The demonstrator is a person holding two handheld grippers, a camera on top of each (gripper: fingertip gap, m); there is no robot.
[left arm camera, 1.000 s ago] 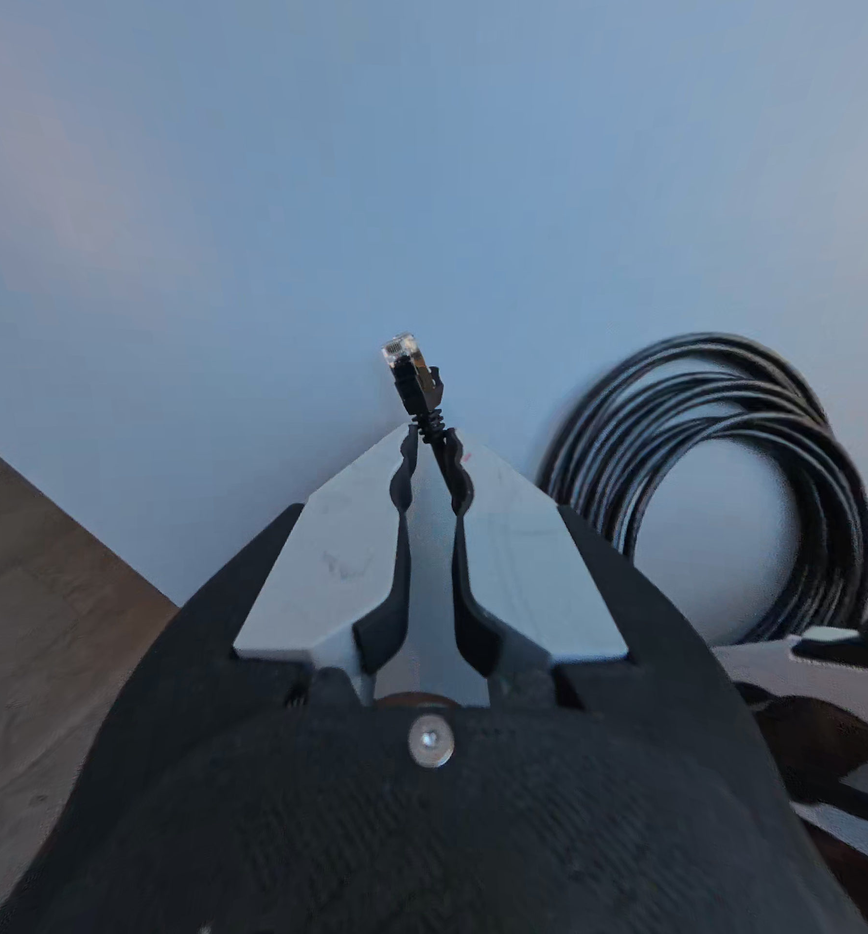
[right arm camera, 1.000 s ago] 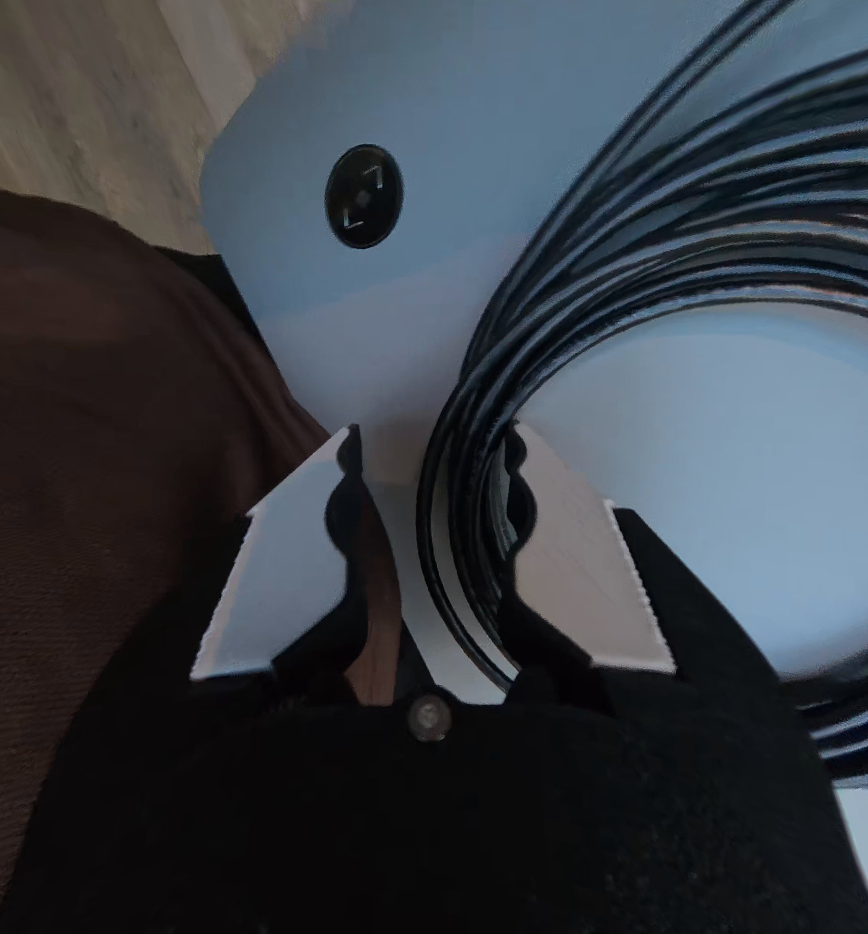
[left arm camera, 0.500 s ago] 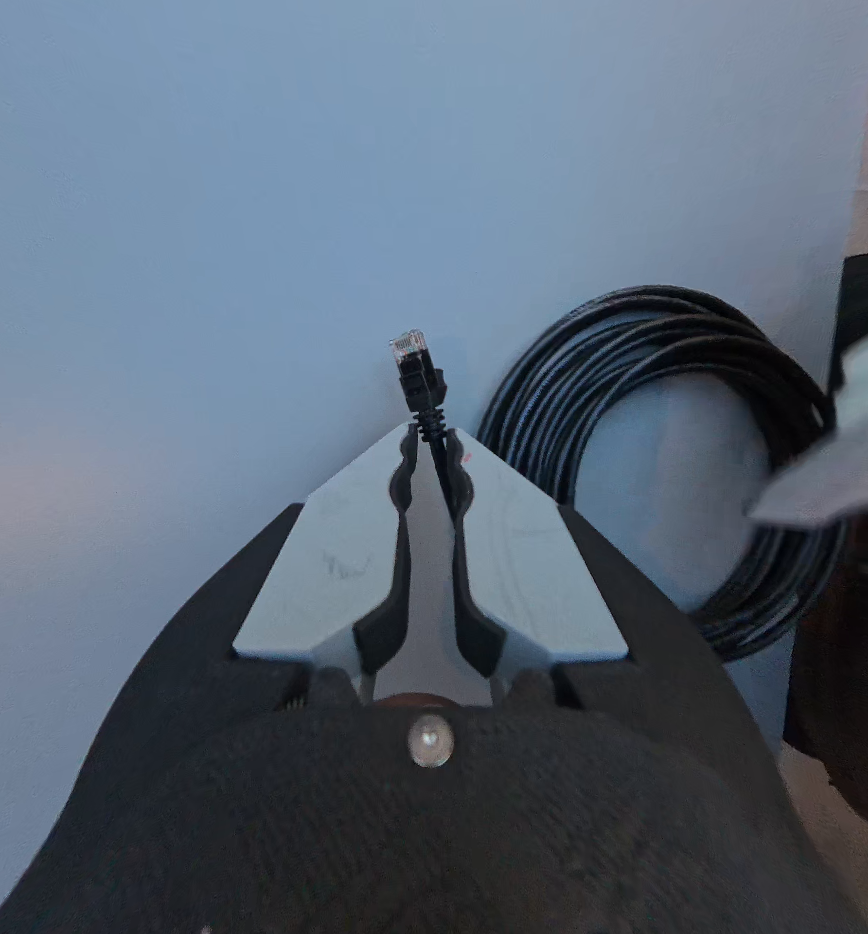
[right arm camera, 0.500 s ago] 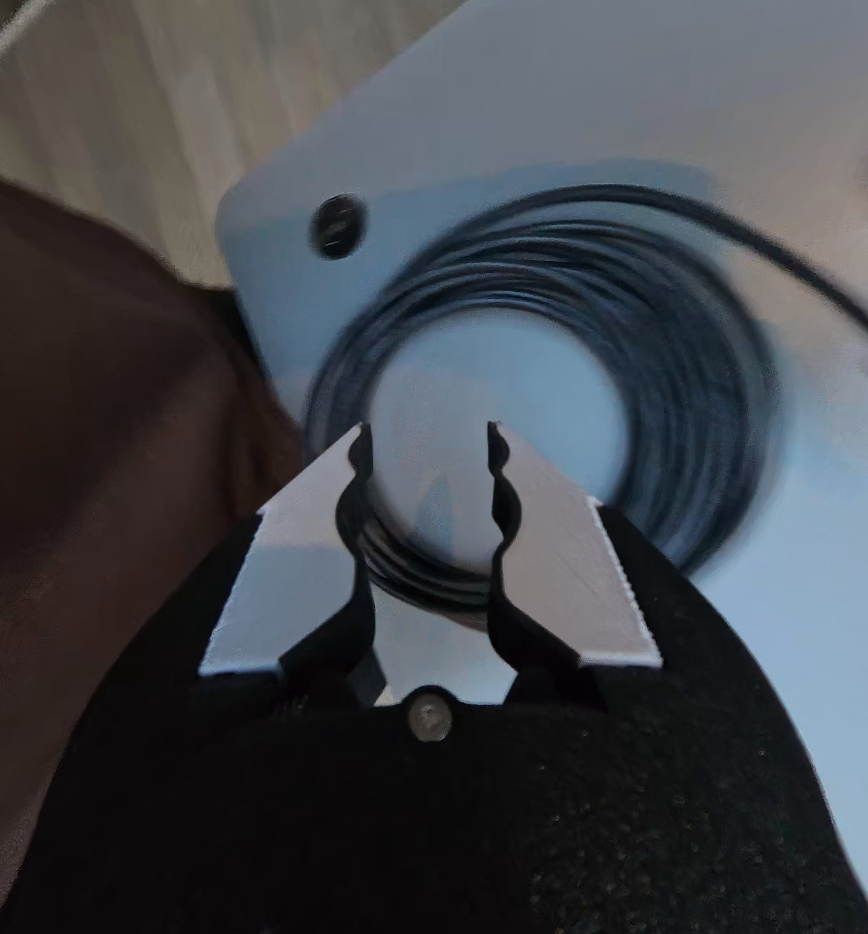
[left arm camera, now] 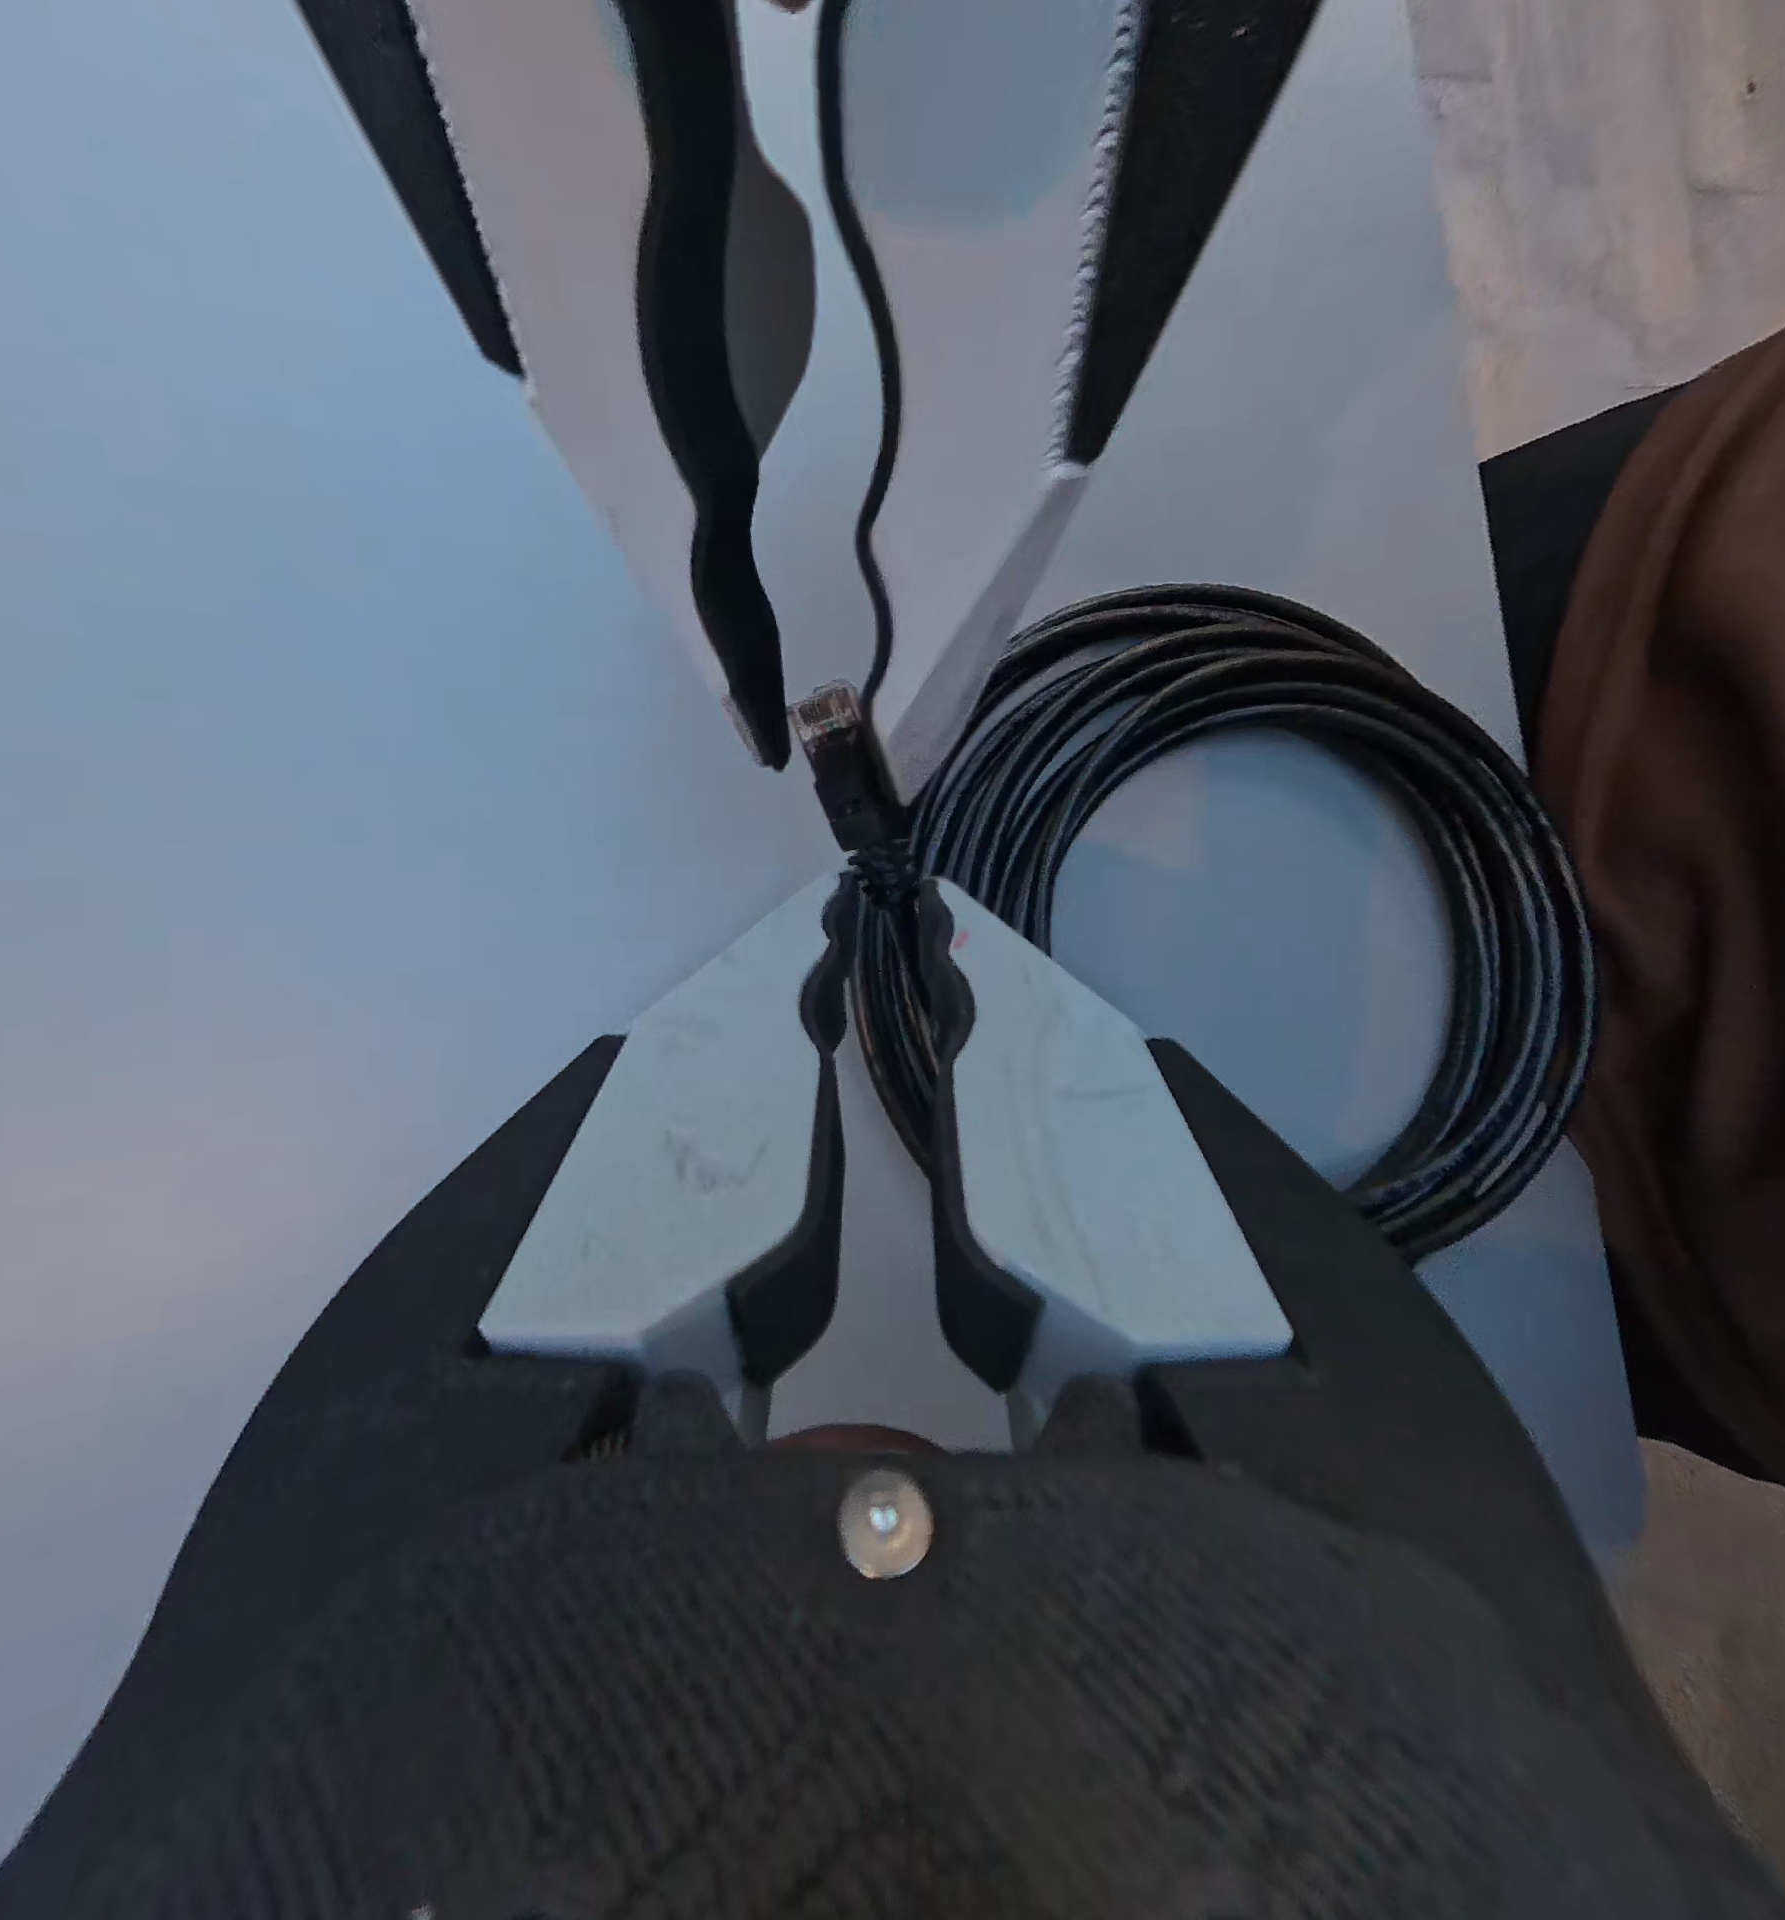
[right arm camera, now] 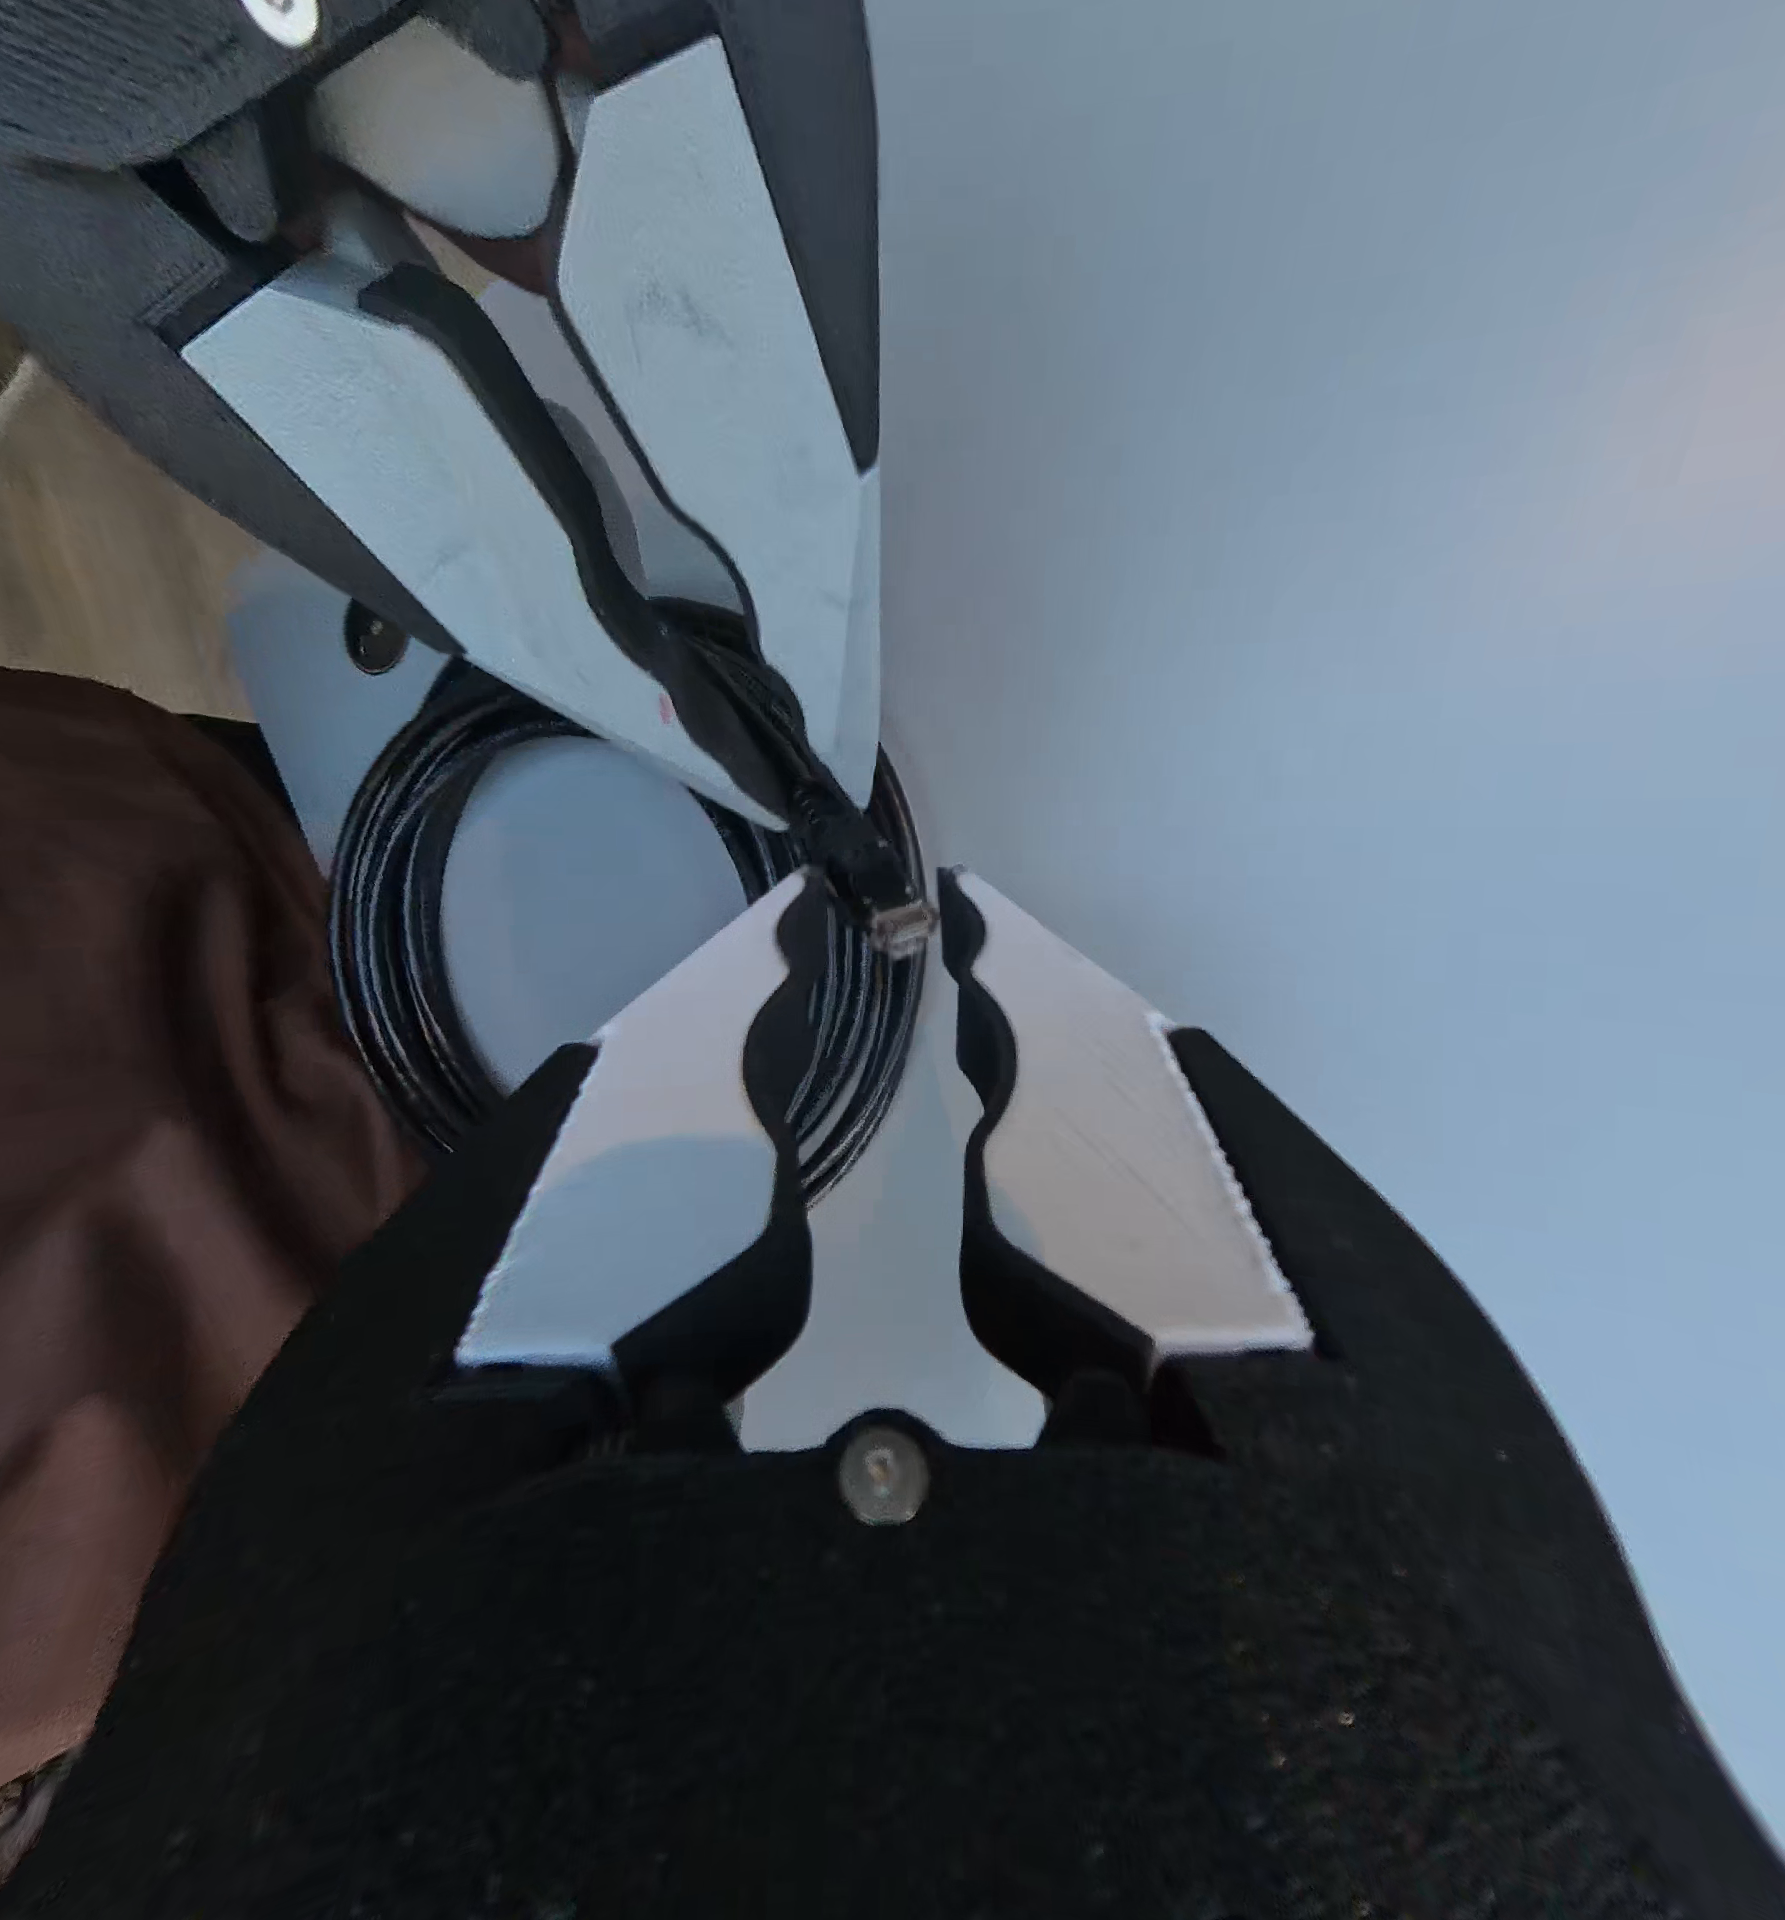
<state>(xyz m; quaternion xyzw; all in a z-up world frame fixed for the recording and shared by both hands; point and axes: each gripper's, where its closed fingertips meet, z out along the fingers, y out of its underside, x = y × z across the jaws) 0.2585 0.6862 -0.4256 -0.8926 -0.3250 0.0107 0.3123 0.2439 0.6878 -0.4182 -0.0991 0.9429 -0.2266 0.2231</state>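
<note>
A black network cable lies in a coil on a pale blue tabletop. My left gripper is shut on the cable just behind its plug, which has a clear tip and sticks out past the fingertips. My right gripper is open and faces the left one tip to tip, with the plug between its fingertips; I cannot tell if they touch it. The right gripper comes down from the top of the left wrist view. The left gripper and the coil also show in the right wrist view.
A person's brown garment is close beside the coil at the table's edge, and also shows in the right wrist view. A round black mark sits near the table's corner. Wooden floor lies beyond it. Left and right tips are no more than a few centimetres apart.
My right gripper has left the coil and swung round to face the left gripper, its open fingers now around the plug. The left gripper stays shut on the cable end.
</note>
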